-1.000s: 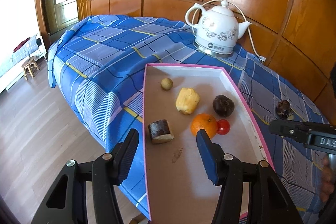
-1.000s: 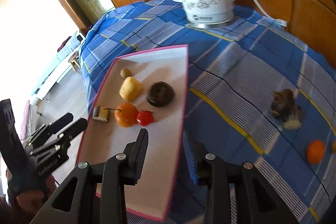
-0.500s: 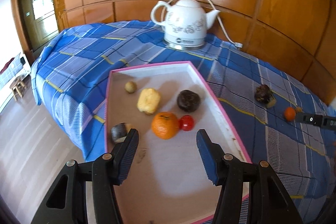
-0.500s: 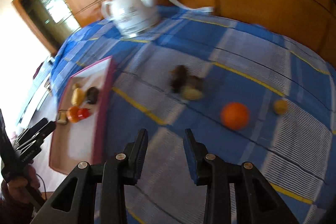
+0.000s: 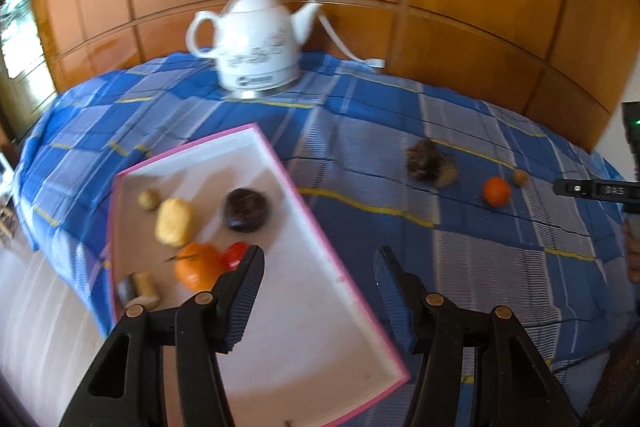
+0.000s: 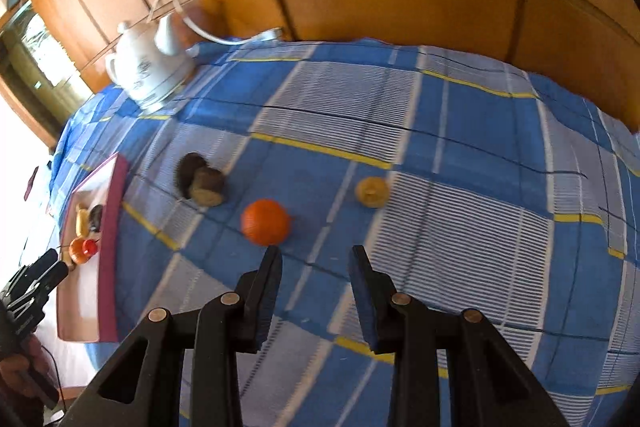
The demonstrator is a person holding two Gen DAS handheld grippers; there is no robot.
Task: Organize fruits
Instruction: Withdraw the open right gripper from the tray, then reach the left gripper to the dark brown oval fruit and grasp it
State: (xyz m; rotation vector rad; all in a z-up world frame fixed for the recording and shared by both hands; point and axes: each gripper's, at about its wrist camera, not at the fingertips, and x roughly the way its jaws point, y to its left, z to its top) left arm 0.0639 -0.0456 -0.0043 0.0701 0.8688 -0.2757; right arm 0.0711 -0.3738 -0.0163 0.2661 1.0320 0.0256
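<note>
The right hand-held gripper [image 6: 314, 261], jaws spread and empty, hovers over the table with a loose orange [image 6: 265, 221] at eleven o'clock; centre over it before closing gently, so it cannot roll.

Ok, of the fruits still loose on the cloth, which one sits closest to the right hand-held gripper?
The orange. It lies just beyond the right hand-held gripper, by its left fingertip; the small yellow fruit and the dark brown pieces lie farther off.

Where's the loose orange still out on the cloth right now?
In the right wrist view, the round orange lies on the blue checked cloth, just beyond the right claw, between a brown fruit and a small yellow one.
</note>
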